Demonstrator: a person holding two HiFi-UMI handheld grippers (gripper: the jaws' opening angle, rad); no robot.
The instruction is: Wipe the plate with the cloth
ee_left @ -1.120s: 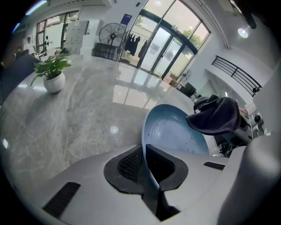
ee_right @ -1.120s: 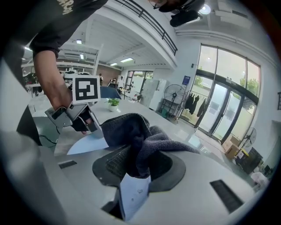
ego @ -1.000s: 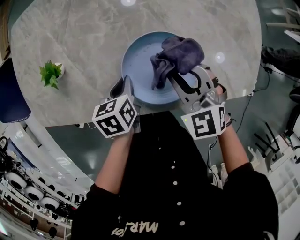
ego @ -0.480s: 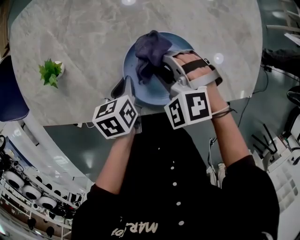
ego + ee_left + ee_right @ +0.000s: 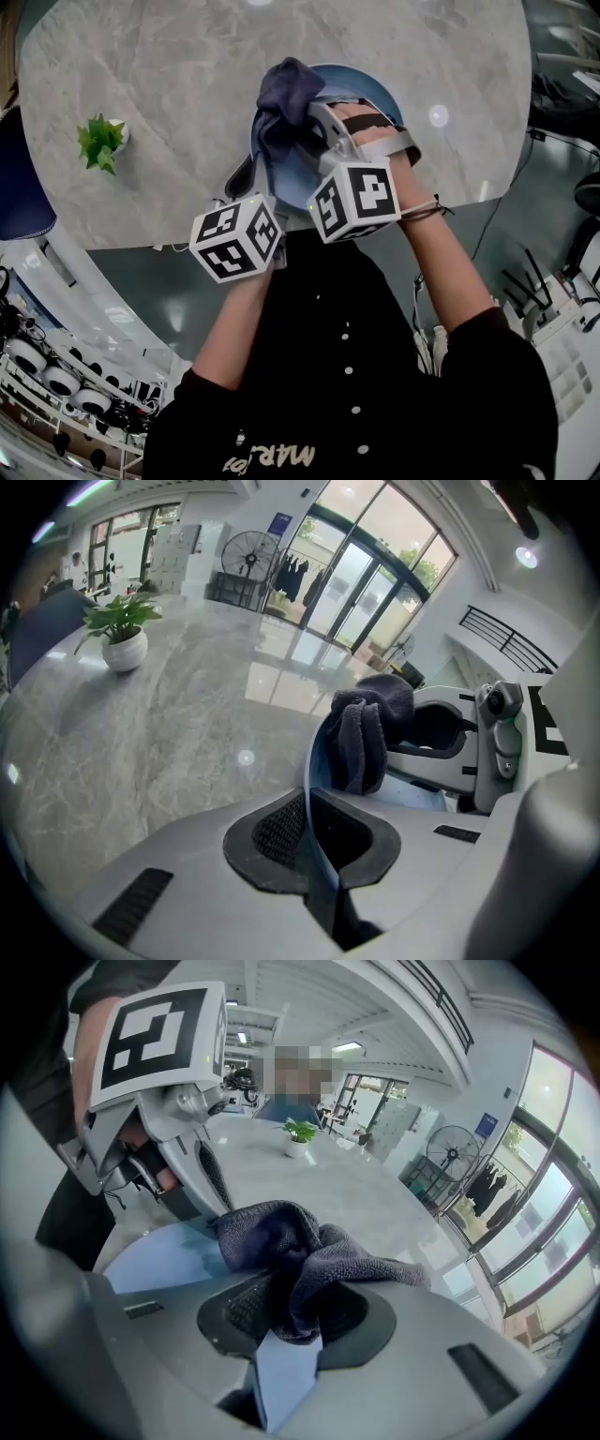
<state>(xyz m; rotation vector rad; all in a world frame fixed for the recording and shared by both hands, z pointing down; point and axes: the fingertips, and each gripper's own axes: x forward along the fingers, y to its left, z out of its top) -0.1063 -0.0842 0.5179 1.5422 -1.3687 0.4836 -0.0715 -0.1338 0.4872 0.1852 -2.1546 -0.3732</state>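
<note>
The blue plate (image 5: 380, 89) sits at 6 o'clock on the round marble table (image 5: 141, 75). Your left gripper (image 5: 314, 841) has its jaws pinched nearly together on the plate's rim at 7 o'clock. Your right gripper (image 5: 286, 1321) is clamped on the dark cloth (image 5: 281, 94), which is bunched on the plate at 11 o'clock and spills over the rim. The white print on your black shirt (image 5: 356, 375) starts "MAR"; the rest is unreadable.
</note>
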